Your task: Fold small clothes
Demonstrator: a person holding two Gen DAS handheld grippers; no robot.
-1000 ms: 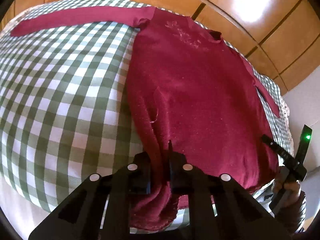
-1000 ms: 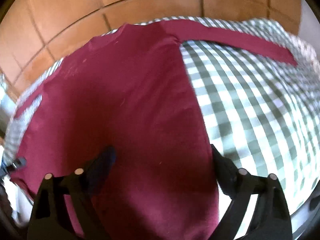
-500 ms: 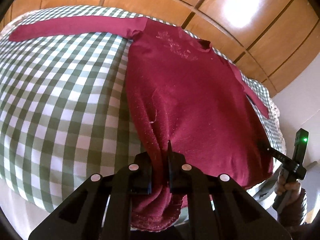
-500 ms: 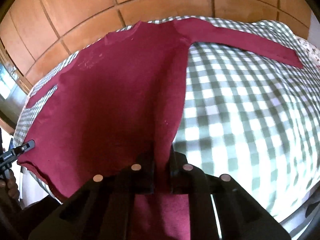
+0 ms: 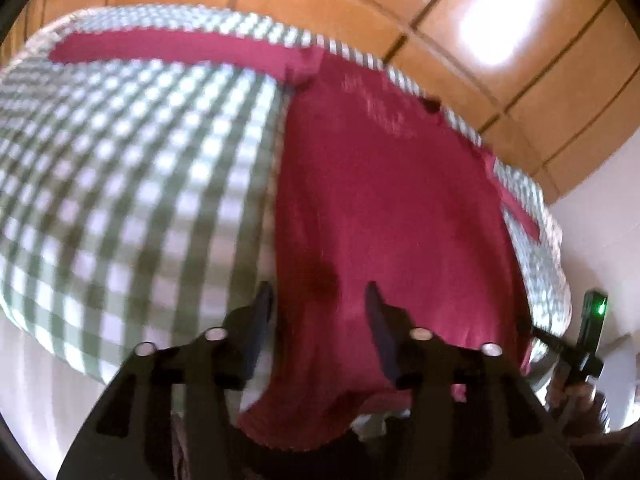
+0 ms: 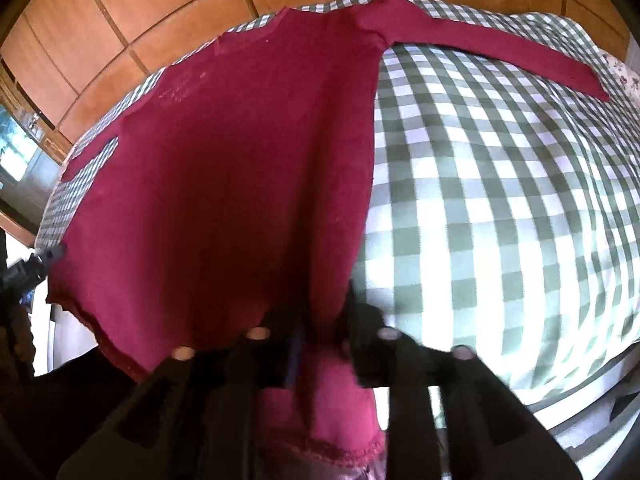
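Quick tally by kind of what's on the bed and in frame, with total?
Dark red long-sleeved knit top: 1
Green-and-white checked bedcover: 1
Black hand-held gripper: 2, left and right, jaws opening over the top's hem
Total: 4

A green-and-white checked cloth (image 6: 500, 208) covers the bed, with orange-brown wooden panelling (image 5: 520, 92) behind it and a floral fabric (image 6: 624, 72) at its far corner.

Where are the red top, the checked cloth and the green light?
red top (image 6: 240, 184), right wrist view, middle of its body
checked cloth (image 6: 500, 208), right wrist view, bare part right of the top
green light (image 5: 600, 309), left wrist view, glowing spot on the other tongs
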